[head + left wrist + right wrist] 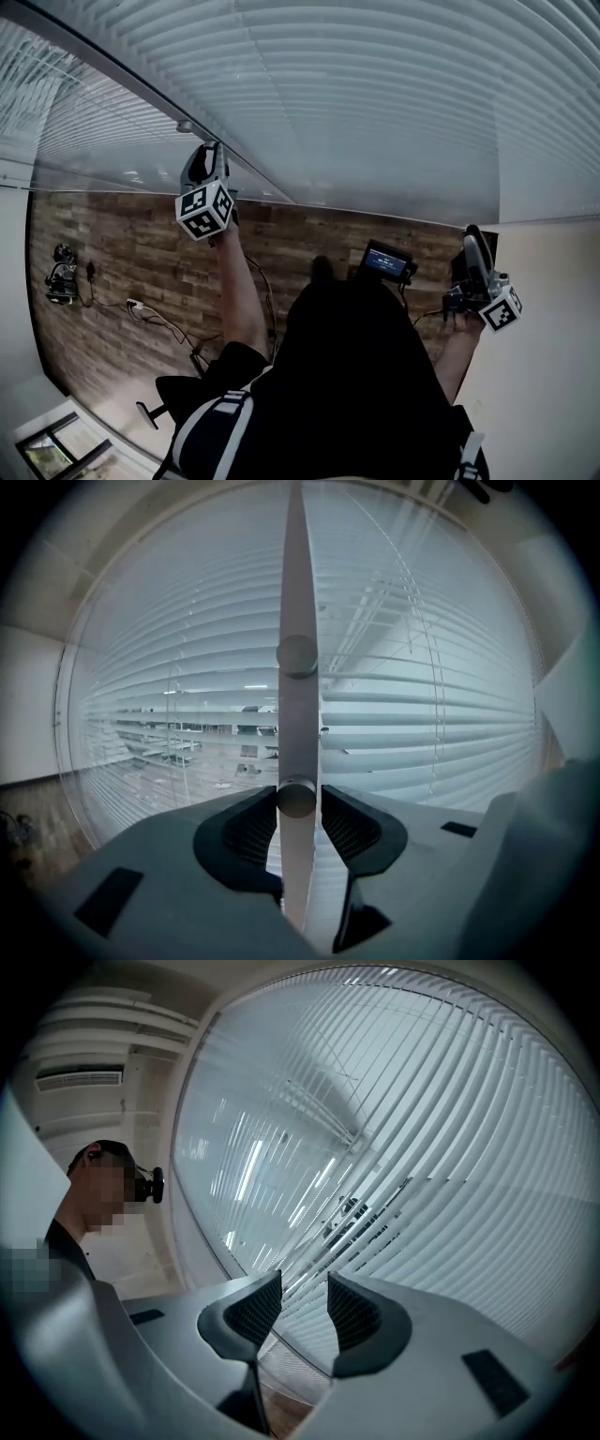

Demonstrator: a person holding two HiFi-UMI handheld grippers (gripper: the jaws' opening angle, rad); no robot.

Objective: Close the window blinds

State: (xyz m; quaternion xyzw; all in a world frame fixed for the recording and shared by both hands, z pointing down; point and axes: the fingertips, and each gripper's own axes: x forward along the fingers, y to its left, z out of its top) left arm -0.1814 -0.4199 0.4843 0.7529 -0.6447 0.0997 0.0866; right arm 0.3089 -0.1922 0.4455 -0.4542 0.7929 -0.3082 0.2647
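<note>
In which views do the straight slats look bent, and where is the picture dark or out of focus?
Left gripper view: the blinds bow outward from wide-angle distortion, and the wand close to the lens looks soft. Right gripper view: the blinds curve too, with black corners. Head view: against the bright blinds, the person is dark, with little detail.

Indoor work room, office or lab type; which one, cannot tell.

- One wall is a wide window hung with white horizontal blinds (375,94). A tilt wand (297,592) hangs in front of the slats.
- Wood-plank floor (122,244), plain pale wall (548,356).
- Loose cables (159,323) and a power strip (134,305) lie on the floor. A small dark device (60,275) stands by the wall.
- Slatted air vent (80,1077) up at the ceiling.
- Between the slats: ceiling strip lights (255,686) and what look like long tables (159,752), blurred.
- A person (61,1241) stands near the window with a small camera at the head.
</note>
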